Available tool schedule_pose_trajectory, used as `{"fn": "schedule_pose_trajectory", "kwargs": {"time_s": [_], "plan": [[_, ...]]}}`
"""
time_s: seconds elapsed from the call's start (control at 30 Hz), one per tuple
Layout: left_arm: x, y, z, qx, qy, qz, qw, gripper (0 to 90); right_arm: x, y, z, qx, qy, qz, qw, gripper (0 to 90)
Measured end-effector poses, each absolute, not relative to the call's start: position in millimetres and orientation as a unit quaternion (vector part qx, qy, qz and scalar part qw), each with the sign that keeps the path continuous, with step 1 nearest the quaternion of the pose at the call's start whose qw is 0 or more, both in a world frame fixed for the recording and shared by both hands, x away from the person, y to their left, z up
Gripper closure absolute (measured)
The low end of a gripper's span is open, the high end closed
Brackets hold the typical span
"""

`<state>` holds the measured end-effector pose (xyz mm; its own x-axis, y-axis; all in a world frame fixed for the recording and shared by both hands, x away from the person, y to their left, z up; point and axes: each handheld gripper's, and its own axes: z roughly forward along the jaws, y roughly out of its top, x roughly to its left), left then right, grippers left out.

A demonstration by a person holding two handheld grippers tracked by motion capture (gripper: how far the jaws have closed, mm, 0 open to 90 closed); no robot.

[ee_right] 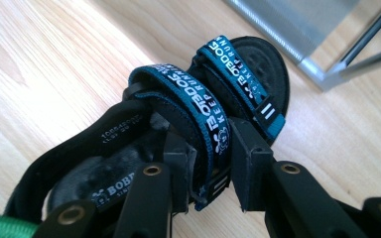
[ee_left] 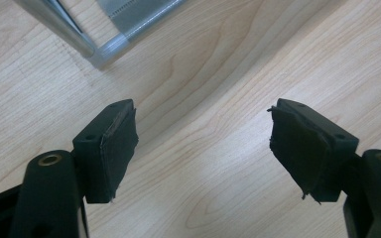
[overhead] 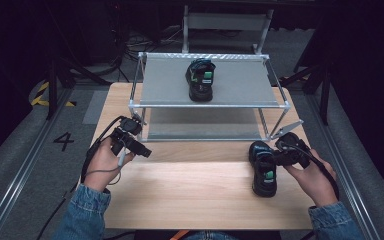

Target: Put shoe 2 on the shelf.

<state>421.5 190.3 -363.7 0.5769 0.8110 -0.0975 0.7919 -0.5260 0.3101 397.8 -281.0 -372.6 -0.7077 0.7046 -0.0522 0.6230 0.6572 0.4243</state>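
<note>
A black sandal with teal straps (overhead: 264, 170) lies on the wooden table (overhead: 190, 192) at the right, in front of the rack. My right gripper (overhead: 280, 159) comes at it from the right. In the right gripper view the jaws (ee_right: 213, 166) stand on either side of the sandal's (ee_right: 129, 134) middle strap (ee_right: 198, 106), and the pads touch it. A matching sandal (overhead: 200, 80) stands on the rack's top shelf (overhead: 245, 85). My left gripper (overhead: 142, 150) hovers over bare wood at the left, open (ee_left: 203, 144) with nothing between its pads.
The metal-framed rack has two grey shelves; its lower shelf (overhead: 205, 125) holds nothing. Its front left corner post (ee_left: 79, 42) is close to my left gripper, and its front right corner (ee_right: 322, 74) is just beyond the sandal. Dark floor surrounds the table.
</note>
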Motion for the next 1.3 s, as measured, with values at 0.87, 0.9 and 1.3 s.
{"fn": "schedule_pose_trajectory", "kwargs": {"time_s": [0.87,0.9,1.3], "plan": [[411.6,209.4,-367.1,0.86,0.481,0.025,0.167,20.4,410.8,-275.0,-272.9,0.345,0.902,0.24,0.095,71.2],[411.3,210.2,-367.1,0.86,0.482,0.027,0.166,20.3,410.9,-274.9,-268.9,0.344,0.901,0.245,0.095,71.2],[408.6,216.0,-368.8,0.855,0.49,0.03,0.167,19.9,411.8,-263.9,-228.6,0.317,0.904,0.271,0.097,71.3]]}}
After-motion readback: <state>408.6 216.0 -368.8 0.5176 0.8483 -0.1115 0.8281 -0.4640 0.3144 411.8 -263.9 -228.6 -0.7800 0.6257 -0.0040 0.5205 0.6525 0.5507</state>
